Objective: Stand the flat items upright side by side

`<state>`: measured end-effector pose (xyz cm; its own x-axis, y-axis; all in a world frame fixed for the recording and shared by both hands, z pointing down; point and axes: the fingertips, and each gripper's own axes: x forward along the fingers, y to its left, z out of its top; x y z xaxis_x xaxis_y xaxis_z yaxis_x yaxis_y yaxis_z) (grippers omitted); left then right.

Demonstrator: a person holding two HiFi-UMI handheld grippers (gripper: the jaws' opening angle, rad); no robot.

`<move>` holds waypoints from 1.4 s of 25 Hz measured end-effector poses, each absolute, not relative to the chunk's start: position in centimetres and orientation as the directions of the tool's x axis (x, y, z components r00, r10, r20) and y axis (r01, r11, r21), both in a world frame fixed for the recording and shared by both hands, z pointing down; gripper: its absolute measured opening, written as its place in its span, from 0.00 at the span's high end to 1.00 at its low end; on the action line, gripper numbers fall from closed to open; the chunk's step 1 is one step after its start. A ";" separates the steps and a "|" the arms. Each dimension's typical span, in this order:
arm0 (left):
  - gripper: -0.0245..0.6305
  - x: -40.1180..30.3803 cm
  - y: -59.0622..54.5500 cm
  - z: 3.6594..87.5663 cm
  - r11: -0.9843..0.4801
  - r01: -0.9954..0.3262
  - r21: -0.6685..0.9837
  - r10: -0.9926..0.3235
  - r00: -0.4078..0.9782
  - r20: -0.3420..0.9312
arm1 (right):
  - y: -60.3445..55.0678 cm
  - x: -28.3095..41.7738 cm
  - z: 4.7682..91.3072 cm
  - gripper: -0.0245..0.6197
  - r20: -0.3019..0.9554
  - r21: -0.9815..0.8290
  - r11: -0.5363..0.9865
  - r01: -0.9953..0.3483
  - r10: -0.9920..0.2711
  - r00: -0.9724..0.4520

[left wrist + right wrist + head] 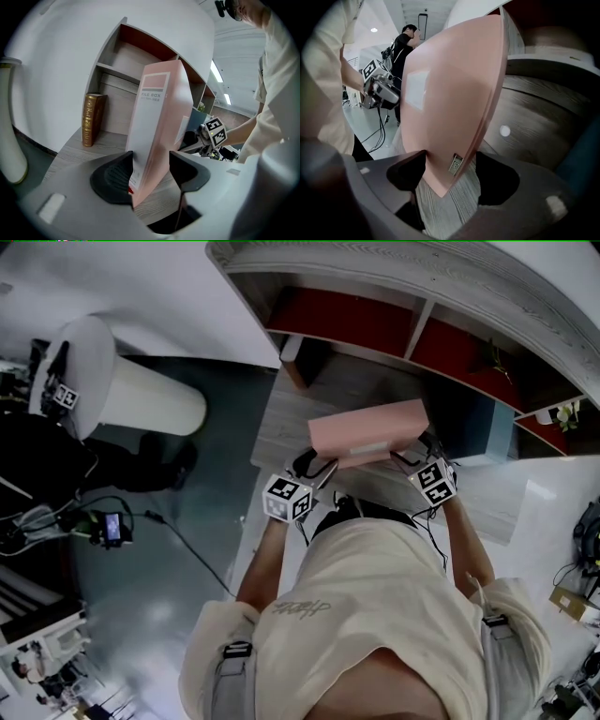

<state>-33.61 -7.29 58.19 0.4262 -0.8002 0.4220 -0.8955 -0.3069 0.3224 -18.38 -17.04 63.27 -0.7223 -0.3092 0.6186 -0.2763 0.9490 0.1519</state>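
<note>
Both grippers are clamped on the pink file box. The left gripper holds one end with its jaws at a middling spread. The right gripper stands wider and holds a corner of the opposite end. In the head view the box hangs between them with its long side roughly level, clear of the wooden shelf board, which lies from its 9 to its 12 o'clock. One brown book stands upright in the open compartment, at 9 o'clock of the box in the left gripper view and well apart from it. I judge the step in hand to be the carry of the box toward that book. The next move calls for turning the box onto a narrow edge, setting it down just beside the book, and keeping both grips until that edge rests flat; an early release could let it topple.
</note>
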 end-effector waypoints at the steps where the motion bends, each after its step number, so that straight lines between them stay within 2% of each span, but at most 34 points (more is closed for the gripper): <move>1: 0.56 -33.4 -7.2 58.2 -0.316 -0.894 0.316 -0.798 0.431 0.422 | -16.9 -18.2 63.3 0.44 0.620 0.161 0.947 -0.279 -0.317 -0.718; 3: 0.55 -33.3 -7.1 58.4 -0.333 -0.898 0.286 -0.793 0.431 0.430 | -16.6 -17.7 63.2 0.45 0.622 0.178 0.942 -0.283 -0.331 -0.710; 6: 0.42 -33.3 -6.9 58.8 -0.367 -0.900 0.235 -0.782 0.435 0.447 | -15.8 -17.2 63.3 0.45 0.624 0.181 0.939 -0.291 -0.338 -0.705; 8: 0.39 -33.1 -6.8 58.8 -0.406 -0.891 0.205 -0.770 0.454 0.448 | -15.5 -16.9 63.3 0.45 0.623 0.167 0.933 -0.318 -0.350 -0.699; 12: 0.36 -31.9 -7.1 58.4 -0.542 -0.825 0.162 -0.709 0.552 0.438 | -15.4 -16.1 63.3 0.45 0.618 0.133 0.909 -0.394 -0.387 -0.685; 14: 0.30 -31.2 -7.3 58.8 -0.619 -0.776 0.123 -0.662 0.599 0.451 | -15.1 -15.8 63.5 0.45 0.620 0.119 0.896 -0.428 -0.404 -0.672; 16: 0.31 -31.0 -7.7 59.2 -0.668 -0.740 0.073 -0.631 0.616 0.471 | -14.6 -15.3 63.8 0.45 0.626 0.109 0.881 -0.461 -0.421 -0.656; 18: 0.35 -30.9 -8.3 59.4 -0.698 -0.715 0.043 -0.616 0.630 0.473 | -13.8 -14.6 64.2 0.45 0.635 0.101 0.867 -0.489 -0.434 -0.639; 24: 0.43 -29.5 -9.8 59.3 -0.732 -0.681 0.015 -0.611 0.666 0.427 | -10.9 -11.4 65.3 0.45 0.661 0.086 0.813 -0.576 -0.479 -0.577; 30: 0.44 -28.3 -10.4 59.2 -0.686 -0.727 -0.017 -0.672 0.624 0.399 | -9.1 -8.3 66.2 0.46 0.671 0.057 0.745 -0.665 -0.522 -0.527; 35: 0.44 -26.1 -10.9 59.3 -0.591 -0.806 -0.005 -0.738 0.539 0.406 | -8.2 -6.1 67.4 0.47 0.696 0.033 0.717 -0.696 -0.517 -0.499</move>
<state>-26.09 -10.92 59.28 0.5390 -0.7380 0.4061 -0.8063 -0.5915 -0.0048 -6.08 -8.18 67.40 -0.4991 -0.5166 0.6957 -0.6961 0.7172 0.0333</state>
